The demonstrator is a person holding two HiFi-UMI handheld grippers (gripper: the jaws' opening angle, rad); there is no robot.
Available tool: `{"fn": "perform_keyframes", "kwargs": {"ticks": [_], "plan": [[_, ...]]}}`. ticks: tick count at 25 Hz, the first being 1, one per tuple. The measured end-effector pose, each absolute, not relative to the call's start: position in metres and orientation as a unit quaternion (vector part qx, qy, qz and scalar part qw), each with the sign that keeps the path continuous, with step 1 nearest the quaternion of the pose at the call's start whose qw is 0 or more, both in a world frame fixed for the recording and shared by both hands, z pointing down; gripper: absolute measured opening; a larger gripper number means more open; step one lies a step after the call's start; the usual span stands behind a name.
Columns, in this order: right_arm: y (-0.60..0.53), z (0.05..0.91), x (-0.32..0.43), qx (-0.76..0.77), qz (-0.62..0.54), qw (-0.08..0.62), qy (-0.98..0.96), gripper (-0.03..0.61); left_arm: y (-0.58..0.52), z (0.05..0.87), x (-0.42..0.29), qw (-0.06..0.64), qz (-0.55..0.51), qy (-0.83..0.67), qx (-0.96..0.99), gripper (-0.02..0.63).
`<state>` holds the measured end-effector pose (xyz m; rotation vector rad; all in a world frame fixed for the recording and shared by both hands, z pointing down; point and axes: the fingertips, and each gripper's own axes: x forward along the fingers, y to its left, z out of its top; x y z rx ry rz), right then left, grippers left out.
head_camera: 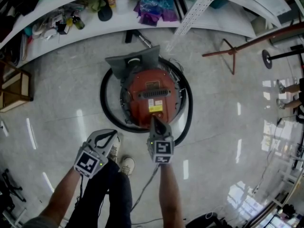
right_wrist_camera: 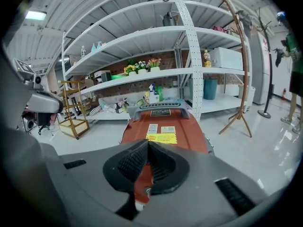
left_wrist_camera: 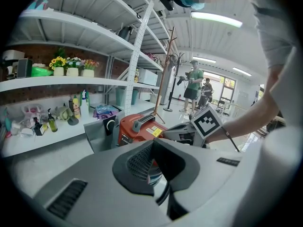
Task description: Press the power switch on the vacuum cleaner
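Pale glossy tiled floor (head_camera: 66,108), with long white metal shelving (head_camera: 156,25) along its far side. The red, drum-shaped vacuum cleaner (head_camera: 152,96) stands upright on the floor just in front of the person, ringed by its coiled black hose (head_camera: 105,103). Its long axis runs from the person toward the shelving. The grey front faces the shelves, and the grey top handle lies across that line.

The right gripper (head_camera: 155,120), jaws together and empty, rests its tips at the near edge of the red lid. The left gripper (head_camera: 110,135), likewise closed on nothing, hangs apart to the side.

A small round button (right_wrist_camera: 147,190), probably the switch, shows just beneath the right tips. The press looks best made straight down with the jaws kept shut, so the tips do not skid off the curved lid.
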<state>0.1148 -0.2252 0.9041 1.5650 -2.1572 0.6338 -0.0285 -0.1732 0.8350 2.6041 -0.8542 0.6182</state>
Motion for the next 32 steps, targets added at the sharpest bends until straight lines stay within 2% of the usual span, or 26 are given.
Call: {"fn": "perform_keyframes", "kwargs": {"ticks": [5, 32], "plan": [[-0.225, 0.911, 0.107, 0.547, 0.215, 0.224, -0.777, 0.012, -0.175, 0.837, -0.030, 0.165, 0.217, -0.300, 0.914, 0.009], [-0.219, 0.913, 0.117, 0.564, 0.266, 0.183, -0.760, 0.012, -0.184, 0.821, -0.035, 0.162, 0.205, -0.308, 0.915, 0.009]]}}
